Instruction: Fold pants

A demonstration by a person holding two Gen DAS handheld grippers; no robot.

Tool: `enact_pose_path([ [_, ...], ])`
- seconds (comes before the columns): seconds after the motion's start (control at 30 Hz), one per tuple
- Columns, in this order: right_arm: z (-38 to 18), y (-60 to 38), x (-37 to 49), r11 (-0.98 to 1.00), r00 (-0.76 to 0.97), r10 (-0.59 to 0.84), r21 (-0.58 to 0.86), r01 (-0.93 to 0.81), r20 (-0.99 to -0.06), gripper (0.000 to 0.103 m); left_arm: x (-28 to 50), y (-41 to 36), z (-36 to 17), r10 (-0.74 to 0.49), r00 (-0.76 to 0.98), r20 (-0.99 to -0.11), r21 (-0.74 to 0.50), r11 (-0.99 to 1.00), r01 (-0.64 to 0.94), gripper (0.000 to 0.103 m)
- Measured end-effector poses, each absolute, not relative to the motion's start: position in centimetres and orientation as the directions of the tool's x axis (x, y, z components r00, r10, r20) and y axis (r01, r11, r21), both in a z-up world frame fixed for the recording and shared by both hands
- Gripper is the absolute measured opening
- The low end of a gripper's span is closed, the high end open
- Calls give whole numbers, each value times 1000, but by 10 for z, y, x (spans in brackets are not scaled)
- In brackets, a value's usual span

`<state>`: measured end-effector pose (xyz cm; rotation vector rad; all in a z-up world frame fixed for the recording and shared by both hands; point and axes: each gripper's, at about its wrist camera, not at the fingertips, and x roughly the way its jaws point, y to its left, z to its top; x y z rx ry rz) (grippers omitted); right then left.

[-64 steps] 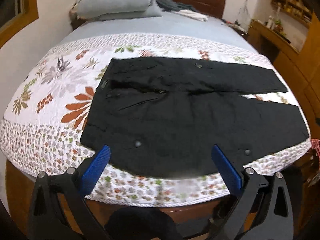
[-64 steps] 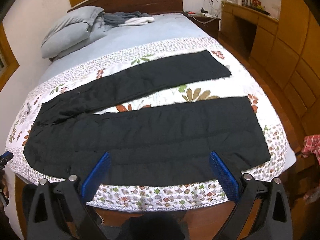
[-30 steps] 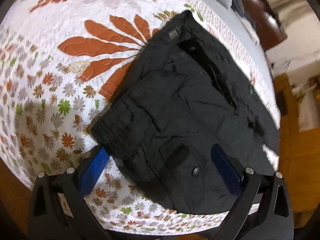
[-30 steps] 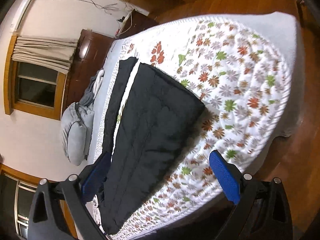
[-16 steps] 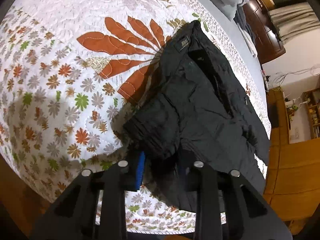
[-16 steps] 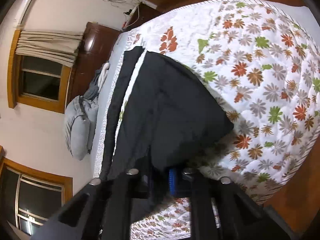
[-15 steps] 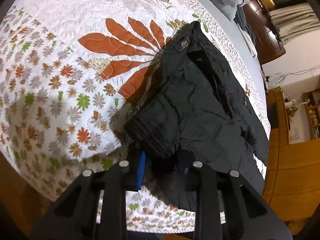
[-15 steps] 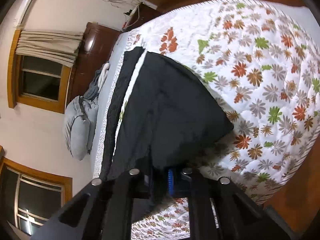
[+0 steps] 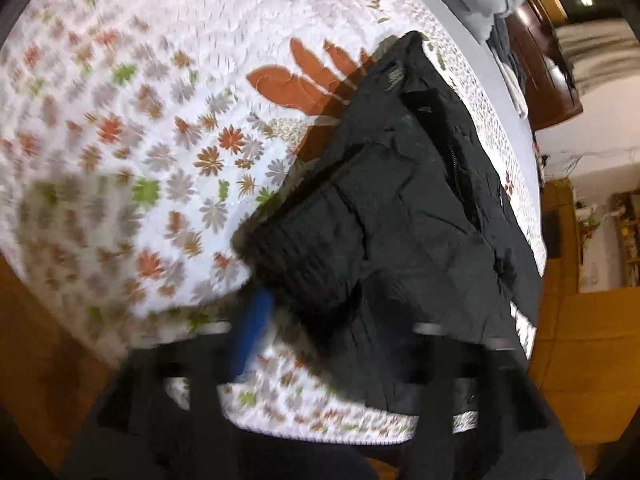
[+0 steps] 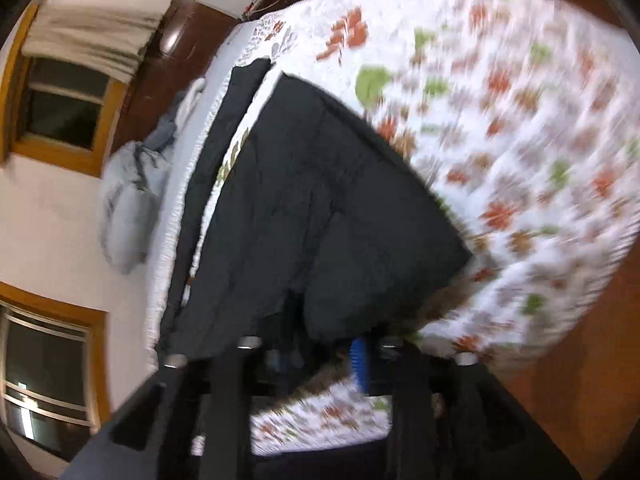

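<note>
Black pants (image 9: 404,216) lie on a floral quilt (image 9: 132,128), and the picture is blurred by motion. In the left wrist view the waistband corner (image 9: 296,264) is raised and bunched between the jaws of my left gripper (image 9: 336,324). Those jaws are opening, and the blue pad (image 9: 252,320) stands clear of the cloth. In the right wrist view the near leg's hem (image 10: 384,264) is lifted off the quilt (image 10: 520,128), its corner hanging between the jaws of my right gripper (image 10: 304,354). Those jaws are opening too, standing narrow. The far leg (image 10: 216,152) lies flat.
Grey pillows (image 10: 128,208) and a dark wooden headboard (image 10: 160,64) are at the far end of the bed. A wooden floor (image 9: 588,360) and cabinets lie past the bed's edge. A window (image 10: 52,100) is in the wall.
Both grippers closed on the pants half a second ago, lifted the waist corner and the hem, and now their jaws stand wider apart. Both views have shifted across the bed.
</note>
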<state>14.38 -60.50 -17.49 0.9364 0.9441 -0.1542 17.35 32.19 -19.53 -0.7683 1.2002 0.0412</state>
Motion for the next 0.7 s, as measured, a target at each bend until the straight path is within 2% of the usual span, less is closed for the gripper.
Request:
enact_pose_path([
  [0.03,-159,-606,139,646,612,214,580,496,-761,54,168,321,-180,-292,405,-867,-457,790,-409,88],
  [0.07,-144,-608,136,673,619,171,550,495,-767,55,166,321,-162,-229,420,-878,-402,828,-390,89],
  [0.13,-113,-607,144,730,625,119,494,472,-772,61,177,322,-126,-180,461,-869,-355,875,-328,90],
  [0.2,-91,-599,177,770,631,176,505,390,-756,85,208,320,-94,-189,499,-846,-353,900,-257,95],
  [0.23,-85,-597,198,775,631,223,528,347,-743,88,227,319,-85,-207,509,-835,-361,905,-224,96],
  [0.37,-77,-580,310,776,570,378,585,234,-729,89,343,313,-85,-384,457,-802,-473,876,-94,98],
  [0.5,-94,-578,403,762,509,437,606,229,-742,89,428,315,-124,-361,363,-859,-420,902,-99,98],
  [0.7,-121,-588,460,784,466,399,557,273,-790,89,489,331,-170,-425,307,-852,-467,880,-79,98],
])
